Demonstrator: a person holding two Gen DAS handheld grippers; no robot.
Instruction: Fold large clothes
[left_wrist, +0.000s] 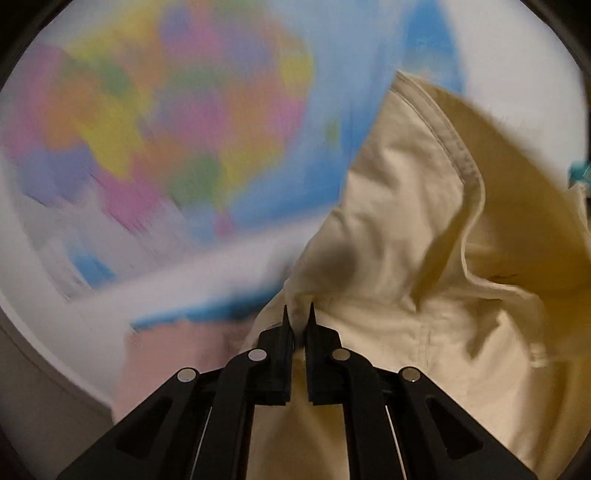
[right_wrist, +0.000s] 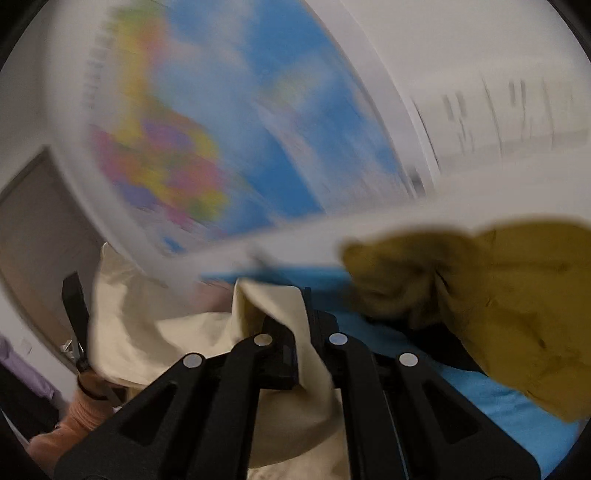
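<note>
A large cream garment (left_wrist: 406, 229) hangs in folds, its stitched hem running up the right side of the left wrist view. My left gripper (left_wrist: 299, 314) is shut on an edge of this cloth, which spills away to the right. In the right wrist view the same cream garment (right_wrist: 155, 339) drapes over my right gripper (right_wrist: 297, 325), which is shut on a fold that hides its fingertips. The cloth stretches left toward a black gripper part (right_wrist: 75, 306) held by a hand in an orange sleeve (right_wrist: 85, 406).
A mustard-yellow garment (right_wrist: 509, 302) lies bunched on a blue surface (right_wrist: 498, 402) at the right. A colourful wall map (left_wrist: 177, 122) fills the blurred background, seen as map (right_wrist: 221, 147) in the right view. A door (right_wrist: 33, 229) stands at the left.
</note>
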